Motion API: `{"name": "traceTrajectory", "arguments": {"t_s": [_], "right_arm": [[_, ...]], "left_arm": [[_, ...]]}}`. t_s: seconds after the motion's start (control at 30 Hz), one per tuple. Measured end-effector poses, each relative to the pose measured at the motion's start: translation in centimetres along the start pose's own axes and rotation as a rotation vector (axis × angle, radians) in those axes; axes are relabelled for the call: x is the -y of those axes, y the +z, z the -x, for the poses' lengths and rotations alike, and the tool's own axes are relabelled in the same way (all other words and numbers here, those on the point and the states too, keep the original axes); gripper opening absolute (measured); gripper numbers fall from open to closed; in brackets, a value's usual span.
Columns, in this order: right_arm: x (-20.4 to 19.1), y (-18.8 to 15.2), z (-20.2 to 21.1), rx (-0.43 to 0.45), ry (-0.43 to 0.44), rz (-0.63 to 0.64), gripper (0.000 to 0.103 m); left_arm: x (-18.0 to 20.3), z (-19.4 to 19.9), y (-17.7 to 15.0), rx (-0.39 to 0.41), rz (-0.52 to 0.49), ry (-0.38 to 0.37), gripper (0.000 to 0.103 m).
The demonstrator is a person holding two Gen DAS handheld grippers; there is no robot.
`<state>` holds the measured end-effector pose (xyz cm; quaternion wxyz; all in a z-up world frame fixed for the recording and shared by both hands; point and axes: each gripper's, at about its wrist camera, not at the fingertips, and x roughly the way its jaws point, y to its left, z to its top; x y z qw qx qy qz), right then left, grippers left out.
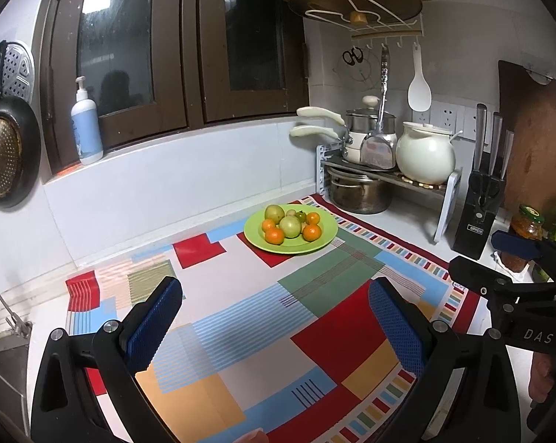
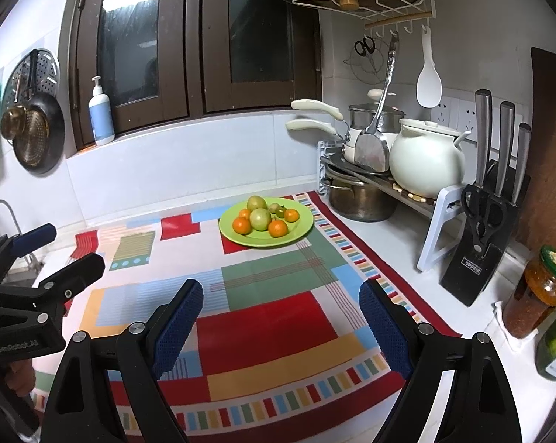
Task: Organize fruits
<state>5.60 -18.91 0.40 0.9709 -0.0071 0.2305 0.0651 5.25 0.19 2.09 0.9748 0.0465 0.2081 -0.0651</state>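
Note:
A green plate (image 1: 325,234) (image 2: 303,230) sits at the far end of a colourful patchwork cloth (image 1: 314,332) (image 2: 270,317). It holds several oranges (image 1: 275,236) (image 2: 241,225), two pale green fruits (image 1: 290,226) (image 2: 260,218) and a small green tomato (image 1: 300,216) (image 2: 280,212). My left gripper (image 1: 274,306) is open and empty, low over the near cloth. My right gripper (image 2: 281,310) is open and empty, also well short of the plate. The right gripper shows in the left wrist view (image 1: 506,258); the left gripper shows in the right wrist view (image 2: 56,254).
A rack with pots (image 1: 359,188) (image 2: 362,199) and a white ceramic pot (image 1: 425,155) (image 2: 425,158) stands right of the plate. A knife block (image 1: 479,214) (image 2: 480,243) and a jar (image 1: 525,236) (image 2: 536,291) stand further right. A soap bottle (image 1: 87,129) (image 2: 101,114) sits on the sill.

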Motion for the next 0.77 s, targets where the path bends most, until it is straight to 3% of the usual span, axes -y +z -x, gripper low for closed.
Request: {"name": "traceTrajectory", "arguments": {"t_s": [0.77], "right_arm": [[-0.26,-0.42,-0.22,-0.008,-0.019,-0.013,0.087]], "left_arm": [[0.26,-0.19,-0.22,0.02,-0.027,-0.017,0.103]]}}
